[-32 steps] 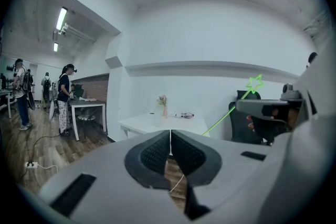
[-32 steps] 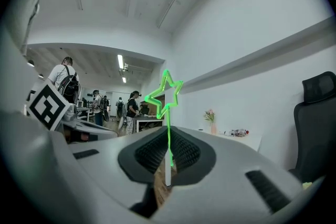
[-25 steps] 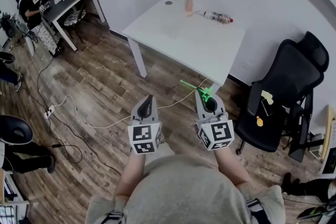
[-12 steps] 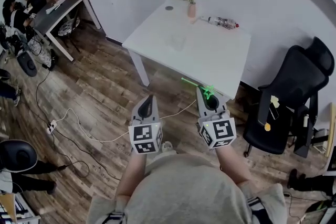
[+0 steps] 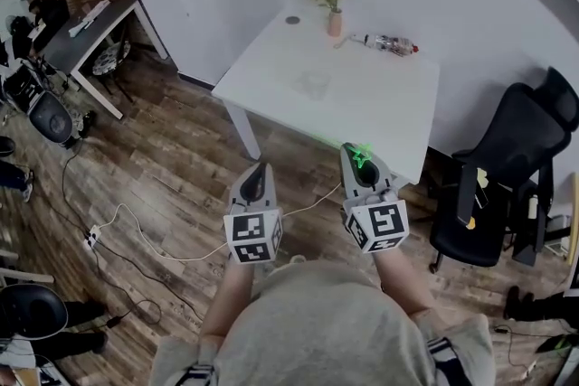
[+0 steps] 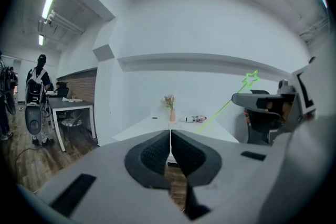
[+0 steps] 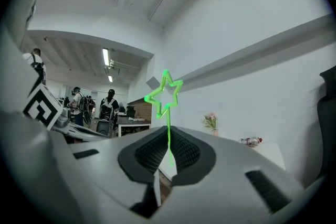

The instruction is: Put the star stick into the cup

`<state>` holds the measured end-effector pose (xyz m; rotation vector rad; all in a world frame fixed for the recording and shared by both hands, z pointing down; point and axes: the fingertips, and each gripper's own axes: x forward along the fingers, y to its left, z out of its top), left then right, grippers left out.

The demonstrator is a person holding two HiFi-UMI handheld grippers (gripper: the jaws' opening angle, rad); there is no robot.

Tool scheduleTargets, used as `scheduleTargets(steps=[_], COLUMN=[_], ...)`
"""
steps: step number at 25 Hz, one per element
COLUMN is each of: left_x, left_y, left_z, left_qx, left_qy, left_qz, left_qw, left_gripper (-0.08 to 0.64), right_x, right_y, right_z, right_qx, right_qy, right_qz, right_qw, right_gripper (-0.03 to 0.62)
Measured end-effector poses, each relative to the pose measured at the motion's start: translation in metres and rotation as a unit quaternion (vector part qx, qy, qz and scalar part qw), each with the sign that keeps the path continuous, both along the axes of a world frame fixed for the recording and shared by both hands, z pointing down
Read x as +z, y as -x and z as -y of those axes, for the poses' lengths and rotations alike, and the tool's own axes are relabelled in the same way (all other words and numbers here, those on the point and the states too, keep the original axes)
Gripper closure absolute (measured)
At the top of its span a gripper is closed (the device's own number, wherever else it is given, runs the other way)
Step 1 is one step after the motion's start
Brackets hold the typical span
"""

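Note:
My right gripper (image 5: 355, 153) is shut on the thin green star stick (image 5: 362, 157), held in front of the near edge of the white table (image 5: 380, 117). In the right gripper view the star (image 7: 164, 93) stands upright above the pressed pads (image 7: 184, 150). My left gripper (image 5: 257, 169) hangs beside it over the wood floor, shut with nothing in it, its jaws meeting in a line (image 6: 169, 140). From the left gripper view the star stick (image 6: 251, 79) slants up at the right. What looks like a clear cup (image 5: 312, 86) stands mid-table, faint.
On the table's far side are a pink vase with flowers (image 5: 333, 14), a lying bottle (image 5: 391, 43) and a small dark disc (image 5: 292, 20). A black office chair (image 5: 507, 167) is at the right, a white cable (image 5: 163, 241) crosses the floor, and a desk (image 5: 86, 27) stands far left.
The table has come nearer to both grippers, and the star stick's tip now overlaps the table's front edge. Both grippers keep the same pose and grip.

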<state>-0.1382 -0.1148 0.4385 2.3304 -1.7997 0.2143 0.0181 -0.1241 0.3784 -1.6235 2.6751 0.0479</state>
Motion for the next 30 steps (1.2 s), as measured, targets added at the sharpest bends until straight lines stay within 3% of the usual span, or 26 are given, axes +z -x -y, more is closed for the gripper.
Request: scheduleTargets(steps=[15, 30], left_x=[0.011, 0.028], left_y=[0.000, 0.014], left_z=[0.061, 0.179], left_qx=[0.013, -0.001], left_qy=[0.010, 0.017], left_qz=[-0.001, 0.009], left_qw=[0.9999, 0.9998], left_gripper=[0.551, 0.551], right_x=[0.002, 0.016], right_y=[-0.005, -0.008], right_z=[0.059, 0.190], right_qx=[0.017, 0.023], right_qy=[0.003, 0.011], right_qz=[-0.003, -0.008], right_qw=[1.000, 1.000], right_gripper=[0.578, 0.578])
